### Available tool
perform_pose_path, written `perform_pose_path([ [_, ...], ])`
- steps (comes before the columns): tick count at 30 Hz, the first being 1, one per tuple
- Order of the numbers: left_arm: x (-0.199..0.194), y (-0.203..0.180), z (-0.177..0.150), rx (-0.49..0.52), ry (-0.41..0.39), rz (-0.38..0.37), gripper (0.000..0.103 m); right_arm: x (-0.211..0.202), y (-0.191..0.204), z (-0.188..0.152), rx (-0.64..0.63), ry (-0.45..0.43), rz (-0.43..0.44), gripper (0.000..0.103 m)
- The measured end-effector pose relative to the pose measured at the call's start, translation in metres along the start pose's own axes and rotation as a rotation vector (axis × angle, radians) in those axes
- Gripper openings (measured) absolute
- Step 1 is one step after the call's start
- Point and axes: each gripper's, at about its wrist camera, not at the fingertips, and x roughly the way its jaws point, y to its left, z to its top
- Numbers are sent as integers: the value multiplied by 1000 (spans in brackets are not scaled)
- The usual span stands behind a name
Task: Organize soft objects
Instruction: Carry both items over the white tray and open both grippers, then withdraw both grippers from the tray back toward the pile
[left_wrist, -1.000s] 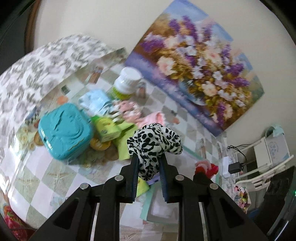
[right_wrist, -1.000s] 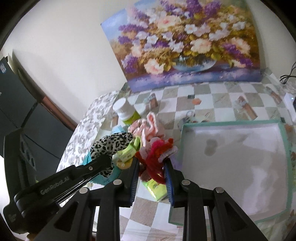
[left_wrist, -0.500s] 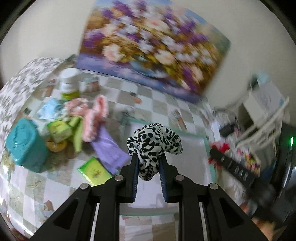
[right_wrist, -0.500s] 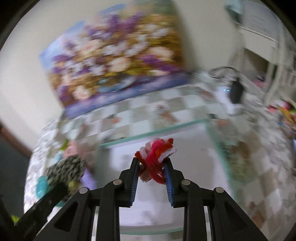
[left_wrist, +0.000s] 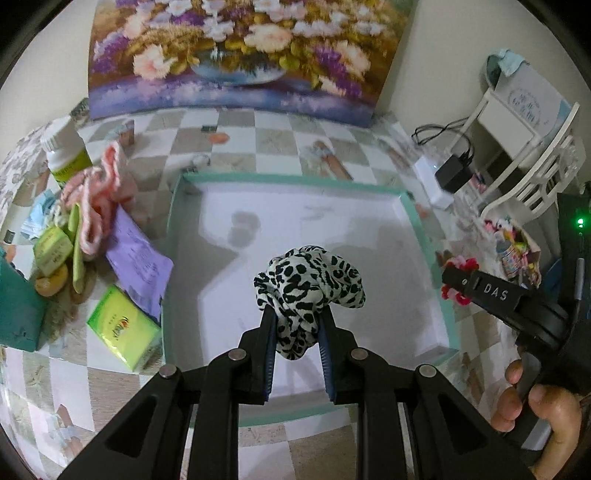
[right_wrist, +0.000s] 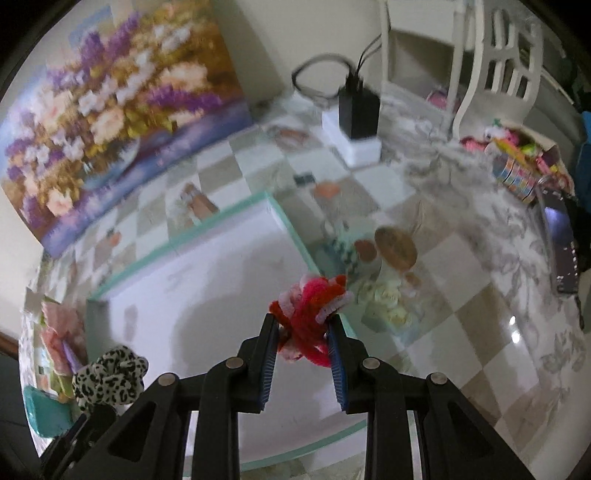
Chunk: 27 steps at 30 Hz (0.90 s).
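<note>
— Half of that teal block (left_wrist: 16, 314) at the left edge is cut off, and the right wrist view is smeared, so the bright clutter (right_wrist: 517, 162) by the white chair (right_wrist: 495, 70) is hard to make out. Can you read the labels on the small boxes?

— No, too small. I see a green carton (left_wrist: 123, 332) touching the tray's left wall, a lilac paper packet (left_wrist: 138, 258) leaning over that wall, a smaller green box (left_wrist: 51, 247), a pink knitted piece (left_wrist: 98, 199) and a white bottle with a green label (left_wrist: 64, 151). A flower painting (left_wrist: 240, 55) stands against the wall behind them, all on the chequered table (left_wrist: 277, 140).

— What stands in the way?

— Nothing lies in the shallow white tray with the teal rim (left_wrist: 295, 181); only shadows fall on its floor. A black adapter on a white block (right_wrist: 356, 122) sits beyond its far corner.

— And the claws?

— The left claw (left_wrist: 295, 325) is clamped on a black-and-white spotted fabric scrunchie (left_wrist: 310, 284), held above the tray's floor near its front. The right claw (right_wrist: 301, 332) is clamped on a red and pink fuzzy scrunchie (right_wrist: 314, 306), over the tray's right side near the rim. A person's fingers (left_wrist: 532, 402) wrap the right handle.
</note>
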Motion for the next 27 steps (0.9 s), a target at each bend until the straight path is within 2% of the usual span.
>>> perform_pose_path([
  [6,21,7,-5,-42,93,2,24,27,13,-16,-51,93,-14,29],
  [8,24,9,-6,-50,106,4,31,30,14,-20,-51,108,-11,29],
  [10,23,9,-6,-54,107,5,36,30,13,-22,-47,114,-9,34],
  [12,23,9,-6,-58,110,7,39,30,13,-21,-42,115,-11,55],
  [13,23,10,-6,-60,112,4,40,28,13,-22,-39,113,-13,59],
  [16,21,11,-5,-68,109,0,42,25,13,-21,-37,105,-17,60],
  [18,18,13,-3,-76,98,2,51,23,14,-20,-39,101,-23,63],
  [19,15,14,-2,-81,86,3,59,22,15,-19,-43,99,-27,64],
  [22,7,17,3,-89,56,5,69,21,20,-19,-65,97,-29,69],
  [23,5,18,4,-95,45,8,78,20,22,-20,-72,94,-29,73],
  [24,3,20,5,-102,33,15,81,19,24,-20,-82,88,-31,77],
  [25,0,22,6,-108,23,22,84,17,26,-20,-88,82,-33,79],
  [27,-3,26,8,-117,9,44,86,14,28,-20,-95,60,-37,93],
])
